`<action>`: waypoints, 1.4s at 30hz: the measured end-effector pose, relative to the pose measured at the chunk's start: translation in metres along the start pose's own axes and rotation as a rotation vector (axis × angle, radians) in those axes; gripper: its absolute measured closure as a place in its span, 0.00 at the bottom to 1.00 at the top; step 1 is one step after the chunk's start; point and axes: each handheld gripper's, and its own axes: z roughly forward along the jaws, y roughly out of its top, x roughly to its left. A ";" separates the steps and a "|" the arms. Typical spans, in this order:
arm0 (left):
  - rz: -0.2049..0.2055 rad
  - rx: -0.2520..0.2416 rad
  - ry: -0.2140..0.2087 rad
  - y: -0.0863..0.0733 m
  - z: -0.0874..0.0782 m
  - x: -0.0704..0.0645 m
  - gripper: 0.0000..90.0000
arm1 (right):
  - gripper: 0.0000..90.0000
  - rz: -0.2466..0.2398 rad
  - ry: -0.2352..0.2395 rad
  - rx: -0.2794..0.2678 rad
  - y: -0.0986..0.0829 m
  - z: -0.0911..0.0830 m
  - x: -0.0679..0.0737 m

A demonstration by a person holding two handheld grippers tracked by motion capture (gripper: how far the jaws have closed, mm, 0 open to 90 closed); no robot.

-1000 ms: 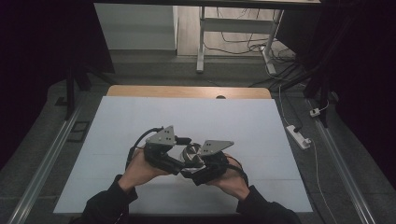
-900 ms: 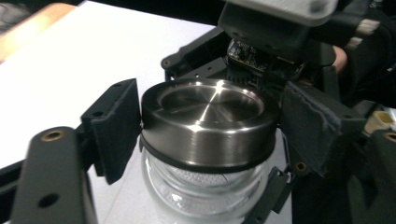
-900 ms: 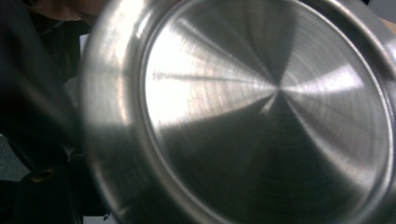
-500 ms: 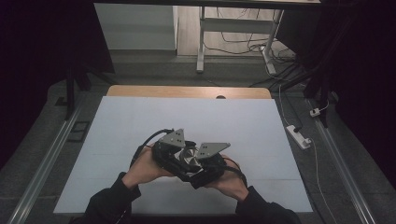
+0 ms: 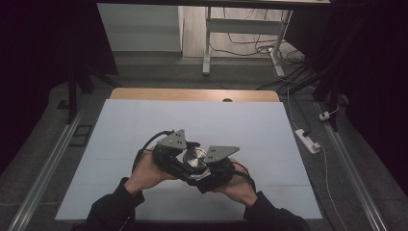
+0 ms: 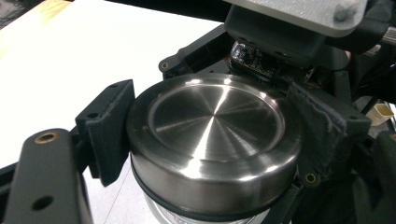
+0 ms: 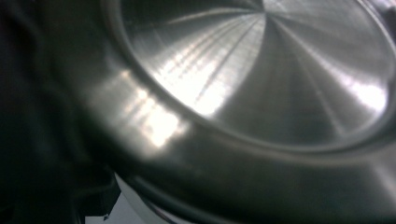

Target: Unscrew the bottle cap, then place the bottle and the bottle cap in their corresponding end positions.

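A round brushed-steel container (image 5: 195, 158) is held over the near middle of the white table (image 5: 144, 120), between my two grippers. My left gripper (image 5: 185, 161) is shut on its lid (image 6: 215, 116): one pad (image 6: 109, 126) presses the left rim, the other pad (image 6: 322, 121) the right rim. Below a black seal ring, a paler body (image 6: 205, 218) shows. My right gripper (image 5: 207, 169) sits against the container from the other side, and its grey plate (image 6: 299, 11) looms behind the lid. The right gripper view has the lid (image 7: 261, 70) very close and blurred, with the jaws hidden.
The table's bare wooden strip (image 5: 192, 95) runs along the far edge. A white power strip (image 5: 308, 140) lies on the floor to the right. A metal rail (image 5: 48, 163) runs along the left, and desk legs (image 5: 207, 48) stand behind.
The left gripper has moved right, in toward the right gripper, and closed on the container's lid. The right hand stayed about where it was.
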 end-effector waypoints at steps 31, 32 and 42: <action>0.006 -0.090 0.041 -0.009 -0.031 -0.008 0.22 | 0.16 0.060 -0.107 -0.033 -0.006 -0.020 -0.030; 0.003 -0.096 0.036 -0.011 -0.030 -0.009 0.22 | 0.16 0.061 -0.110 -0.036 -0.006 -0.020 -0.031; 0.012 -0.112 0.037 -0.018 -0.028 -0.013 0.22 | 0.16 0.076 -0.140 -0.050 -0.006 -0.025 -0.040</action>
